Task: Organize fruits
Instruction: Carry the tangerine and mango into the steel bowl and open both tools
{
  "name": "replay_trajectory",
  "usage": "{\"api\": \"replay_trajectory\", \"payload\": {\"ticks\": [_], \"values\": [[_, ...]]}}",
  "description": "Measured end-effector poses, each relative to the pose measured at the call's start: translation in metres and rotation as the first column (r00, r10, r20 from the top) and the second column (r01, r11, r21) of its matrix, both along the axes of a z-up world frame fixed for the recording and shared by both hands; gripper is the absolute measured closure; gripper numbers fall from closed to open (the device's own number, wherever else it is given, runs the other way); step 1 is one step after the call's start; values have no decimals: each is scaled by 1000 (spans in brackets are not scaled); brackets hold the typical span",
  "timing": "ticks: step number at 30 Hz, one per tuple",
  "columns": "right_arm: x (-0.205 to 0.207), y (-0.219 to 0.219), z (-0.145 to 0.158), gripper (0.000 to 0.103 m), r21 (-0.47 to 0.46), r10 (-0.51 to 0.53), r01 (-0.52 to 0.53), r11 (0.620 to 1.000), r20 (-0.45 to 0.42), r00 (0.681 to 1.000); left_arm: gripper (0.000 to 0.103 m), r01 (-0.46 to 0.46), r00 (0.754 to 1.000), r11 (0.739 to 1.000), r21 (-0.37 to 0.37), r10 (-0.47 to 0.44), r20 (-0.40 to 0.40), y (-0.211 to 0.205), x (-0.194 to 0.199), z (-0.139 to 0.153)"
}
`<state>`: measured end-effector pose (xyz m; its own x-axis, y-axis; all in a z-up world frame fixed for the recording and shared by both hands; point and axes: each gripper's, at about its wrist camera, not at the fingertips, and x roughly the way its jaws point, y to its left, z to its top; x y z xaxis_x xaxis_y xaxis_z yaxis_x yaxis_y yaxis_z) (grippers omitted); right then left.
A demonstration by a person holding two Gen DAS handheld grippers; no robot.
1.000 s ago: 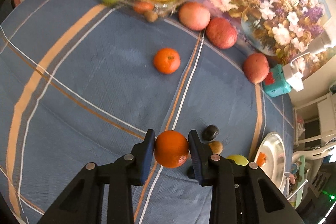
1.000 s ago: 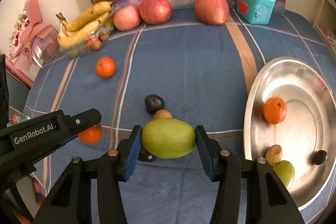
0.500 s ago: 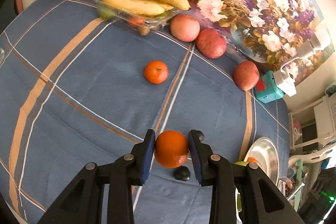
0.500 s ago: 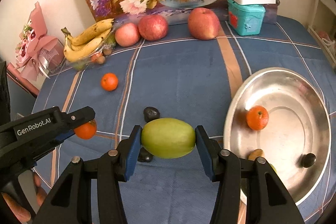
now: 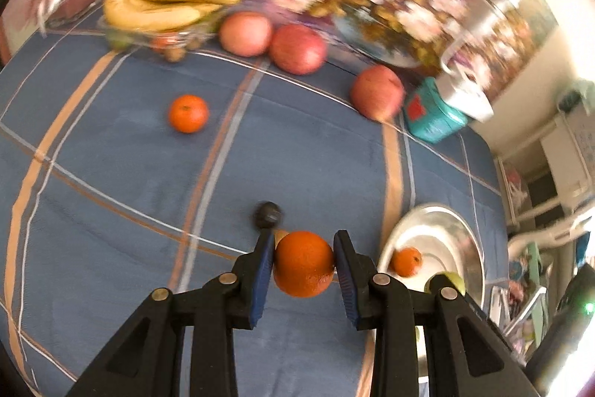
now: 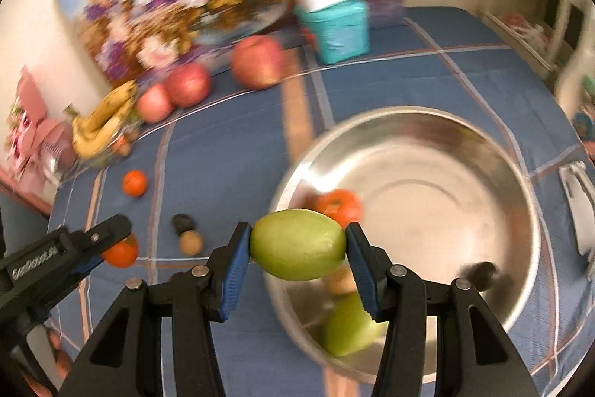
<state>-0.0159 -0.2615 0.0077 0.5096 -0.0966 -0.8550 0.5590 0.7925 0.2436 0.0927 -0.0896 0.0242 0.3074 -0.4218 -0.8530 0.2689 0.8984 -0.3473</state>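
Note:
My left gripper (image 5: 303,265) is shut on an orange (image 5: 304,263), held above the blue checked cloth, left of the steel bowl (image 5: 465,240). My right gripper (image 6: 297,244) is shut on a green fruit (image 6: 297,243) over the near-left rim of the steel bowl (image 6: 513,181). Inside the bowl lie an orange (image 6: 340,205), another green fruit (image 6: 349,326), a small brown fruit and a dark fruit (image 6: 481,272). On the cloth remain a loose orange (image 5: 188,113), a dark fruit (image 5: 267,214) and a brown fruit (image 6: 190,242).
Along the back stand three red apples (image 5: 297,49), bananas (image 5: 167,4) on a clear tray, a teal box (image 5: 431,116) with a white device, and a flower painting. A pink bouquet sits at the far left. The cloth's right edge drops beside the bowl.
Both grippers have travelled right toward the steel bowl, rising a little and rolling, each still holding its fruit. The bowl now fills much of the right wrist view.

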Motion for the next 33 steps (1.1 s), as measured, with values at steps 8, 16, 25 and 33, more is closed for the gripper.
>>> {"api": "replay_trajectory", "payload": {"ticks": [8, 16, 25, 33], "values": [[-41, -48, -9, 50, -8, -150, 149, 989, -32, 988, 68, 147, 989, 989, 35, -148, 23, -56, -32, -3], [-62, -71, -11, 50, -23, -220, 219, 975, -44, 975, 68, 258, 964, 964, 59, -261, 57, -95, -54, -11], [-62, -74, -17, 50, -17, -205, 205, 979, -71, 976, 68, 279, 958, 957, 75, -282, 40, -109, -57, -30], [-56, -71, -21, 50, -14, -177, 177, 984, -100, 979, 68, 291, 955, 952, 94, -295, 30, -114, -59, -38]]}}
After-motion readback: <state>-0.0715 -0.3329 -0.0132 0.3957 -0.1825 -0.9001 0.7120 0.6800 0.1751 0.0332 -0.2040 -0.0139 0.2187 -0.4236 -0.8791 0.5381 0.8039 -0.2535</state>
